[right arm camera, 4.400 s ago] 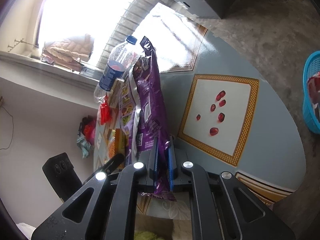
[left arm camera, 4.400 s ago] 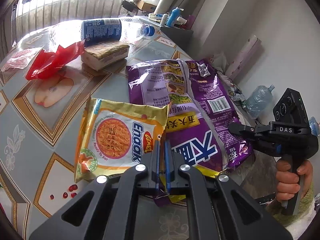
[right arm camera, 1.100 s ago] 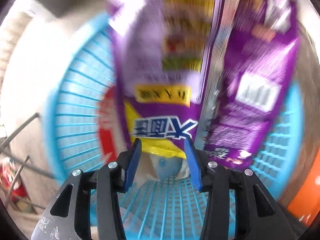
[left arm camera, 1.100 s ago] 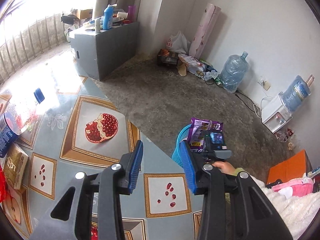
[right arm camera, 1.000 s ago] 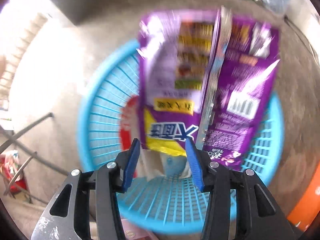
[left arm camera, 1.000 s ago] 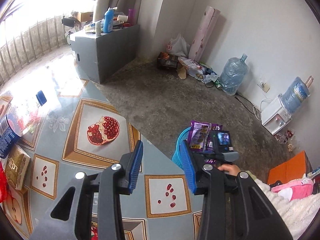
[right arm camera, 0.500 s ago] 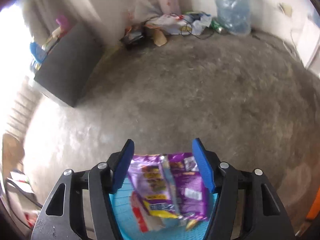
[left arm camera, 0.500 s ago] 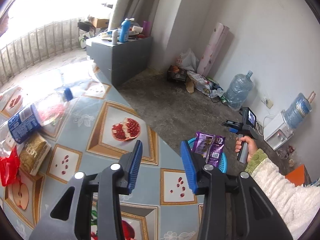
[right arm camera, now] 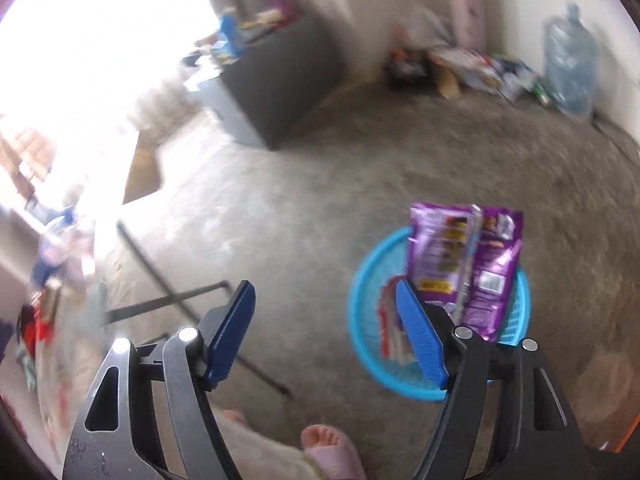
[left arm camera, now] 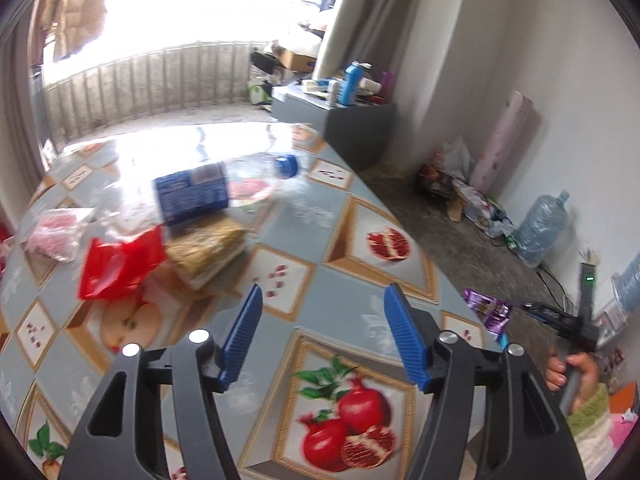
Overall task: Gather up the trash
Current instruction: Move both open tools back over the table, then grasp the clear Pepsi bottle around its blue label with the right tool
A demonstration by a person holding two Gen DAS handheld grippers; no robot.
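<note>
Trash: purple bag sticking out of basket, could tip out
Bottle: round, might roll off bench
Left claw: spread, empty, jaws just widened
Right claw: same

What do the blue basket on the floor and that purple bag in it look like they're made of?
The basket looks like molded plastic: even bright blue, thin ribs with open slots. The purple bag seems glossy plastic film, maybe foil-lined: printed all over, creased, with a shiny seam. The blur leaves both uncertain.

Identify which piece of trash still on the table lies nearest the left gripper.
The crumpled red plastic wrapper, just ahead of the left gripper. The tan packet, blue-labelled clear bottle and pink-filled clear bag lie farther.
</note>
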